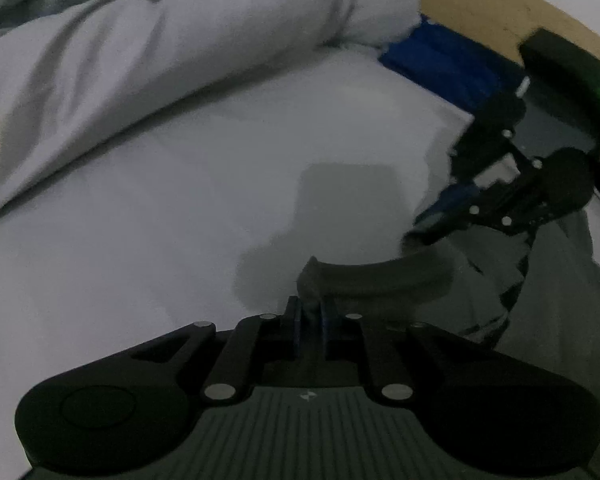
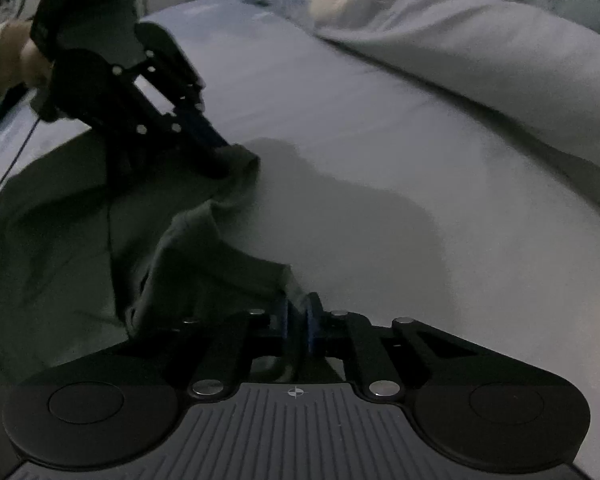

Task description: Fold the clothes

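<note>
The light is dim and both views are grainy. A dark grey-green garment lies on a bed covered with a pale sheet, and both tools grip it along one edge. In the left wrist view, the left tool has its two blue-padded fingers drawn almost together, with a bunched bit of the garment's ribbed band pinched between them; the band curves away from the fingertips toward the right tool, which comes in from the right and bites the same edge farther along. The rest of the cloth spreads to the right of the left tool, crumpled under the other tool's linkage. In the right wrist view, the right tool is likewise nearly closed, a small peak of fabric caught between its blue pads, and the garment stretches away to the left of it, with a raised fold running up to the left tool, whose fingertips are buried in the cloth's edge. A hand holds that tool's body at upper left. To the right of both tools the sheet is bare. A rumpled pale duvet lies heaped across the far side of the bed, just beyond the bare sheet.
</note>
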### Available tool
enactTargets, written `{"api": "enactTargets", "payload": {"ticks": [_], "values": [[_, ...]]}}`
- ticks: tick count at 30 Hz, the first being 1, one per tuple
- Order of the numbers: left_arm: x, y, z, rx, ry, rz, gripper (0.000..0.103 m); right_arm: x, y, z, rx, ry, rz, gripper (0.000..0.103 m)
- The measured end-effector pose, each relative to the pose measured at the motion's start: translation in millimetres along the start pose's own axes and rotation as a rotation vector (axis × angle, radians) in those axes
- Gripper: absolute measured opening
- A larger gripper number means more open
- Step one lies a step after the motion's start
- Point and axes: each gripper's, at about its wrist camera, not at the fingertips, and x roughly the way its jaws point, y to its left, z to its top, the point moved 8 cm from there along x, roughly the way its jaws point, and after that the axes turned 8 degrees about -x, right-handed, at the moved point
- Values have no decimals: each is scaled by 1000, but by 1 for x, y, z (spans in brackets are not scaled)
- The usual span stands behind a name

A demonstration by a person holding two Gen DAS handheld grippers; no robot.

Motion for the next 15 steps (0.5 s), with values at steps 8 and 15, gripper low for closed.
{"api": "enactTargets", "payload": {"ticks": [8, 15], "values": [[-16, 14, -6, -57, -69, 110, 11, -5, -17, -10, 58, 35, -186, 8], [-12, 20, -3, -93, -64, 202, 11, -9, -30, -18, 109, 64, -323, 7]]}}
